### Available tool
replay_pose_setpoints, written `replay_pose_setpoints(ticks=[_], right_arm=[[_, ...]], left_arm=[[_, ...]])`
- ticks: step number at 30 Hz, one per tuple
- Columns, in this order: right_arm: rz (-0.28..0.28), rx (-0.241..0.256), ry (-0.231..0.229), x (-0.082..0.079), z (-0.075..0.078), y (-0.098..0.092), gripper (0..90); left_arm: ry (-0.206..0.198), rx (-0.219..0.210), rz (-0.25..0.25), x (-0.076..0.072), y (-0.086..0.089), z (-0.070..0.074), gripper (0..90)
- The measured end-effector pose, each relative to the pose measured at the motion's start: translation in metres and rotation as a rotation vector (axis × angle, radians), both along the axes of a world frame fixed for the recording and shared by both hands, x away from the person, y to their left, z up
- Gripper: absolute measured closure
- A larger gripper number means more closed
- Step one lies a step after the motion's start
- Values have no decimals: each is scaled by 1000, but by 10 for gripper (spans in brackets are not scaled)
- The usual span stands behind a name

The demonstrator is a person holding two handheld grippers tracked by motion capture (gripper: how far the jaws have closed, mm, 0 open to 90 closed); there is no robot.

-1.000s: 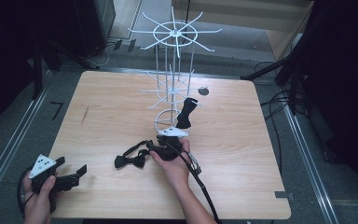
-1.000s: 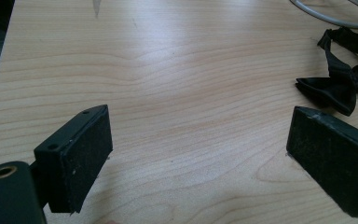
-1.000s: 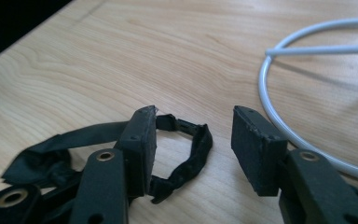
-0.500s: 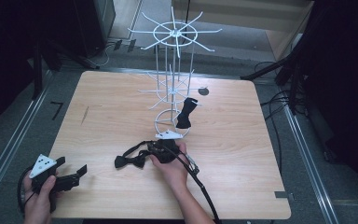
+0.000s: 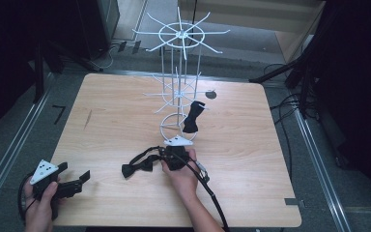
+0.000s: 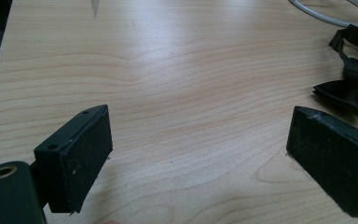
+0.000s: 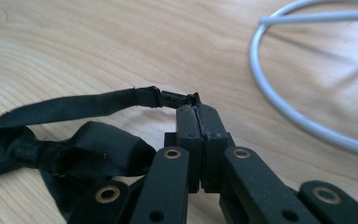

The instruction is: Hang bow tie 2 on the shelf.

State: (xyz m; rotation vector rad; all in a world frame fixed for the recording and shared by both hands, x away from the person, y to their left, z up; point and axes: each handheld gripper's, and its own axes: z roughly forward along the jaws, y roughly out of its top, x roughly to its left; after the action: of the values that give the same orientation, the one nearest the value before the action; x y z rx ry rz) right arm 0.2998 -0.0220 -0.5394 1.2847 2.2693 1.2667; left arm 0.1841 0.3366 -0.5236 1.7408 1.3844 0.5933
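**Right claw clamped on bow tie clasp**

Right claw (image 7: 196,108) clenched on the small clasp at the strap end of a black bow tie (image 5: 136,166), lying on the counter (image 5: 101,121) beside a white wire rack (image 5: 178,92). Left claw (image 6: 200,163) spread wide, empty, well apart. Likely light, limp, floppy; best gripped by clasp or knot.

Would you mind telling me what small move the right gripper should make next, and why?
Probably lift a little. The right gripper is shut on the strap of the black bow tie, which lies on the table beside the white wire rack. Another bow tie hangs there already, so raising this one toward a free hook seems likely.
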Motion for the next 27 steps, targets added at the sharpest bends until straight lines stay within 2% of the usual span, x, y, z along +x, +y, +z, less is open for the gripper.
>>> replay_pose_setpoints(ticks=[10,18,27], right_arm=[[-1,31,-87,-12,22,-17,900],[-5,71,-135,-20,42,-28,900],[-20,85,-180,-26,57,-40,900]], left_arm=[[-2,4,3,0,0,0,74],[-4,4,1,0,0,0,74],[-4,3,3,0,0,0,74]])
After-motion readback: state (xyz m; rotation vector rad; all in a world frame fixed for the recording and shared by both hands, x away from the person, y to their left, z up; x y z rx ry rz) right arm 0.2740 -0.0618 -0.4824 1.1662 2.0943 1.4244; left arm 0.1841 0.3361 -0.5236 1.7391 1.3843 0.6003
